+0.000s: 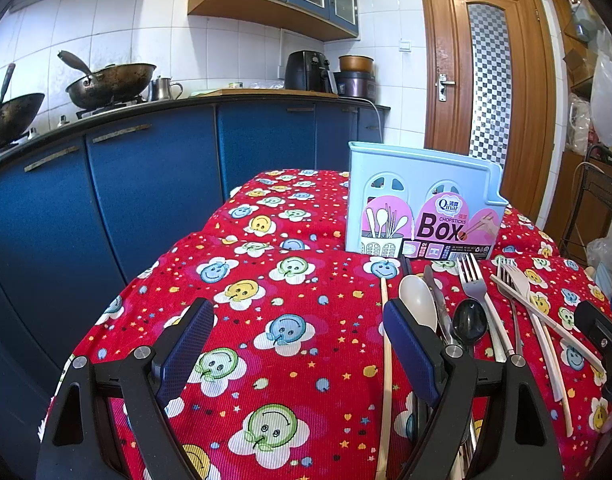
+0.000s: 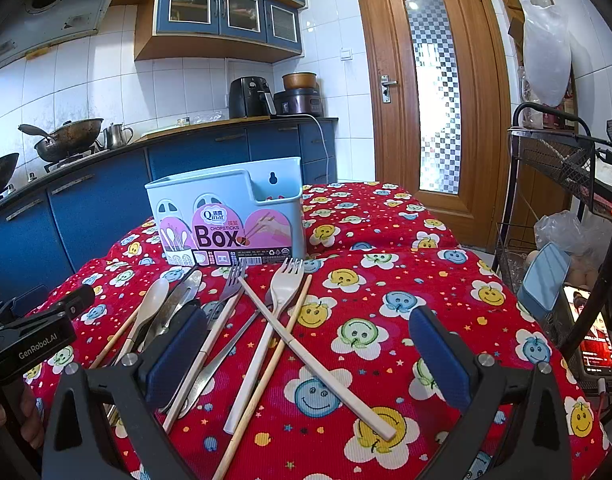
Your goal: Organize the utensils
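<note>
Two grippers, left [image 1: 302, 348] and right [image 2: 310, 356], hover with jaws spread wide and empty above forks, spoons and chopsticks [image 2: 266, 344] scattered on a red tablecloth [image 2: 386, 280] in front of a pale blue holder [image 2: 226, 216]

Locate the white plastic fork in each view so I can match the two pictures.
Left wrist view: the white plastic fork lies far right, right of the metal fork.
Right wrist view: the same fork lies centre, tines toward the box, crossed by a white chopstick.
Shared landmark: the light blue chopsticks box behind the utensils.
</note>
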`<state>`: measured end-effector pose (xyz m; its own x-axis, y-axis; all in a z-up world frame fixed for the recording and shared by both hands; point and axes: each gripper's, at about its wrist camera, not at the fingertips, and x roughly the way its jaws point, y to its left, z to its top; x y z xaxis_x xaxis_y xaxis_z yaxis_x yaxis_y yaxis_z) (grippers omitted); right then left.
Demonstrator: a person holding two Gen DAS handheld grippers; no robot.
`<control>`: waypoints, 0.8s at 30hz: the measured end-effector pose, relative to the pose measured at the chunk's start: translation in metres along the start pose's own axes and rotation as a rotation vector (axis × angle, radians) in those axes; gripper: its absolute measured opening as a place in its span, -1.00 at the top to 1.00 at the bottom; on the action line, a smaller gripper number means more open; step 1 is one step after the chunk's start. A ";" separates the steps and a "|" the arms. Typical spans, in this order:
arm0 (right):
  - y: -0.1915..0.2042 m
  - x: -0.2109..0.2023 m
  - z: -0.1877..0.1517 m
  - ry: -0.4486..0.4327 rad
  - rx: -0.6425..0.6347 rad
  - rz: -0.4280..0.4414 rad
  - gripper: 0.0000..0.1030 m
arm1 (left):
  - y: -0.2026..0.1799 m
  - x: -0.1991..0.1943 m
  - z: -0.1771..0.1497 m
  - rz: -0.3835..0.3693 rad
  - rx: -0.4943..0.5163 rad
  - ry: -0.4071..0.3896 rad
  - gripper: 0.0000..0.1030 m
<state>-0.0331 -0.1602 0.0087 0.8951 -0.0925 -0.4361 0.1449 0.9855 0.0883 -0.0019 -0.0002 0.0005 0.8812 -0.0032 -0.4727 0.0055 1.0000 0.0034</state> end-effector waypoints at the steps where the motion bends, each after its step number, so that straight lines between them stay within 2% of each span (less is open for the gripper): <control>1: 0.000 0.001 0.000 0.001 -0.001 0.000 -1.00 | 0.000 0.000 0.000 0.000 0.000 0.000 -0.69; 12: 0.002 0.001 0.000 0.007 -0.009 -0.001 -1.00 | 0.001 0.000 0.000 0.002 -0.001 -0.002 -0.69; 19: -0.001 0.005 0.008 0.052 0.004 0.038 -1.00 | 0.001 -0.001 0.004 0.001 0.004 0.005 -0.69; 24: 0.002 0.005 0.020 0.082 -0.029 0.058 -1.00 | 0.002 0.001 0.009 -0.011 0.005 0.038 -0.70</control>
<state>-0.0202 -0.1615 0.0249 0.8642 -0.0240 -0.5026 0.0802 0.9927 0.0906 0.0034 0.0018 0.0080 0.8627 -0.0138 -0.5055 0.0176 0.9998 0.0027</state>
